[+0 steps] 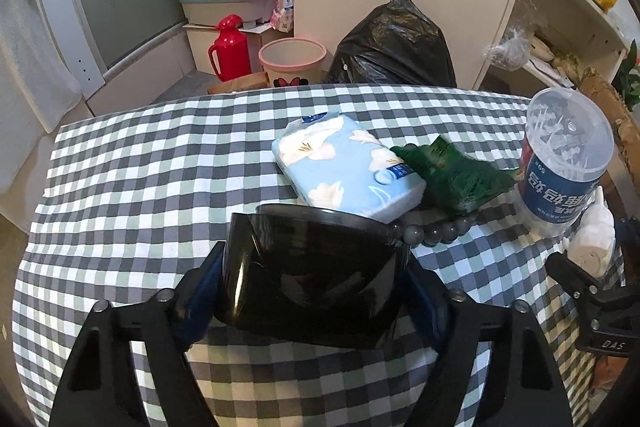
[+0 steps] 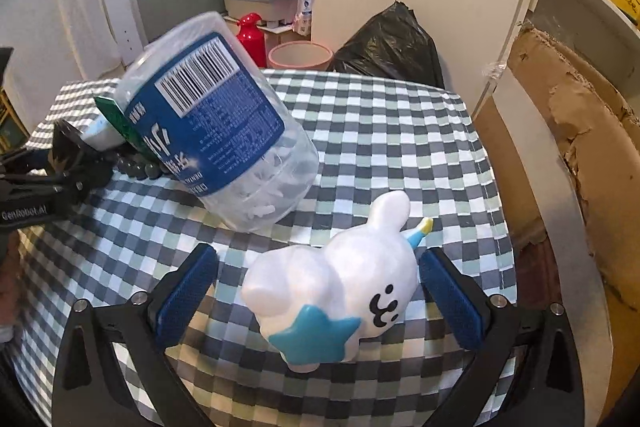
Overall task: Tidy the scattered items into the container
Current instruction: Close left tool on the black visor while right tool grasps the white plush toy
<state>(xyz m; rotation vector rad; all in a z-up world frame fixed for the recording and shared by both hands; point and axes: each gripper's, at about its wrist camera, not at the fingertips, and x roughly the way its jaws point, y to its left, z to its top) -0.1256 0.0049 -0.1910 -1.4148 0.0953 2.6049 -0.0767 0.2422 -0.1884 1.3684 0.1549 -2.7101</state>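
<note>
My left gripper clamps the black container on the checked table. Right gripper gapes around the white figurine, neither pad touching; I should centre, then squeeze gently.

Left claw is clamped on the black container, both blue-padded fingers pressed against its sides, holding it just over the worktop. Right claw is wide open and low over the worktop, fingers either side of the white toy with gaps both sides, so not touching. Left claw shows at the right view's left edge.
</note>
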